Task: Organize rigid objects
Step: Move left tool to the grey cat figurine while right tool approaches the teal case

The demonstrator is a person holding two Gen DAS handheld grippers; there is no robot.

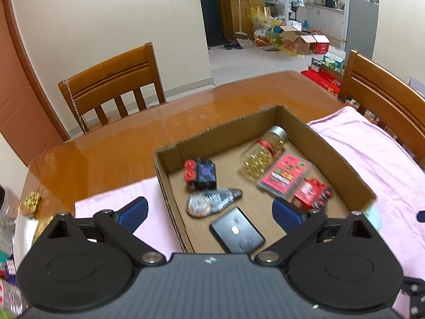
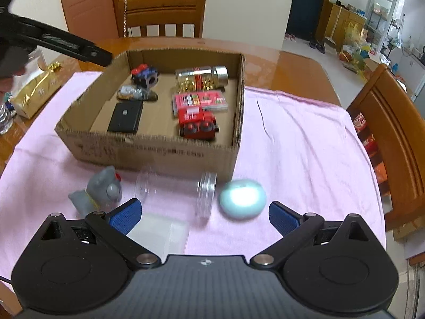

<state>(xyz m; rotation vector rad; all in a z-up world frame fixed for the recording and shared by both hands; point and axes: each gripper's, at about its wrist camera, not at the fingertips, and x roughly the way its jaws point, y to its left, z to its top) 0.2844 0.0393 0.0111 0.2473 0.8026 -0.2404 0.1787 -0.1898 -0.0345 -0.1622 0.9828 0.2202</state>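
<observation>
A: Left wrist view: the left gripper (image 1: 209, 210) hangs over the near edge of the box (image 1: 332, 143), jaws spread wide with nothing between the blue pads (image 1: 135, 211).

B: And what lies in the box?

A: Six things. A black pad (image 1: 236, 230) sits nearest, just under the jaws. Beyond it lies a tape dispenser (image 1: 212, 202), then a dark toy block (image 1: 200, 172) with red knobs near the far left wall. On the right side lie a pill bottle (image 1: 265, 151) on its side, a red card pack (image 1: 284, 174) beside it, and a red toy train (image 1: 312, 192) nearest of those three.

B: What does the right wrist view show?

A: The right gripper (image 2: 205, 216) is over the pink cloth (image 2: 305, 146) in front of the box (image 2: 159, 151), its jaws also wide and empty. Below and ahead of it lie a clear jar (image 2: 175, 188) on its side, touching or nearly touching the box wall, and a pale blue oval case (image 2: 243, 198) just right of the jar's lid. A grey figure (image 2: 99, 190) lies left of the jar. A clear square lid or box (image 2: 159, 232), blurred, sits just beside the left pad (image 2: 124, 216).

B: Anything else on the table?

A: The table (image 1: 106, 154) is glossy wood with a chair (image 1: 111, 85) behind. At the left edge of the right view a gold packet (image 2: 34, 90) rests off the cloth, and part of the left gripper's black frame (image 2: 66, 45) reaches toward the box's far left corner.
</observation>
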